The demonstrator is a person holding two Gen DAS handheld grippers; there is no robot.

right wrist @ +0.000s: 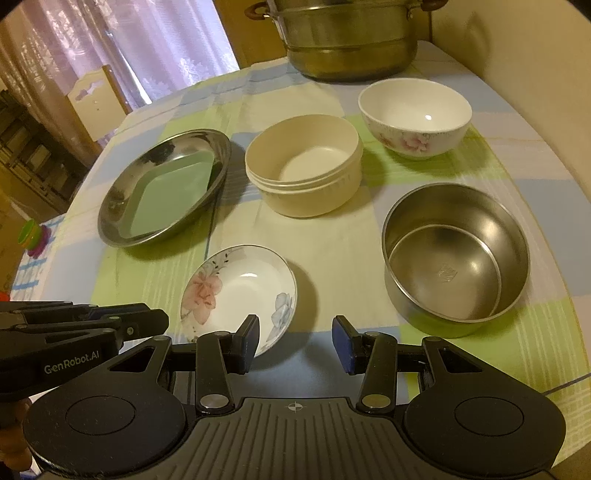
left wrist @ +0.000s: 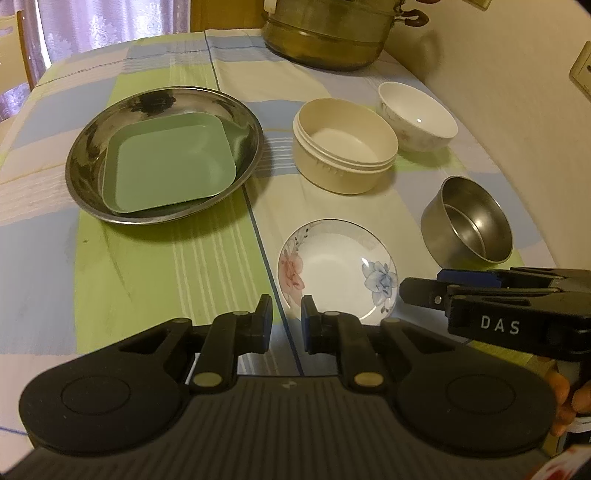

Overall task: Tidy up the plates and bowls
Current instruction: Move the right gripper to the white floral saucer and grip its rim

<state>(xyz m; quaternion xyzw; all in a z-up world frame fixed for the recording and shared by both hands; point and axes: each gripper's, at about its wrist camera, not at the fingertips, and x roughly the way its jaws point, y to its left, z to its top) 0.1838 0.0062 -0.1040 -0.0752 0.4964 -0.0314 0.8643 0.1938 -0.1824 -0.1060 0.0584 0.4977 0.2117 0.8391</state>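
Plates and bowls stand on a table covered with a checked cloth (left wrist: 155, 280) in green, blue and cream. At the far end of the table is a large metal pot (left wrist: 328, 37) with handles, a cream wall is on the right side, and pale purple curtains (left wrist: 96, 22) hang at the upper left.

In the left wrist view, a steel plate (left wrist: 85, 155) lies in the left middle, and a green square dish (left wrist: 170, 166) rests inside it, a little tilted toward the near rim. To the right stand a cream bowl (left wrist: 343, 147), a white flowered bowl (left wrist: 417, 114) behind it, and a steel bowl (left wrist: 469, 221) at the right edge. All bowls are upright, mouth up. A small flowered saucer (left wrist: 332, 269) lies flat in the lower middle, just ahead of the left gripper (left wrist: 287, 326).

The left gripper has only a narrow gap between its blue pads and holds nothing. The right gripper (right wrist: 295, 343) stands about half open and also holds nothing; in its own view the saucer (right wrist: 240, 288) is partly behind its left finger.

Only the right wrist view shows a wooden chair (right wrist: 96, 99) and dark shelves (right wrist: 33, 158) at the left, and some colourful toys (right wrist: 35, 236) beyond the table edge. Only the left wrist view shows a wall socket (left wrist: 581, 70) at the right, and fingers of a hand (left wrist: 569, 398) at the lower right.
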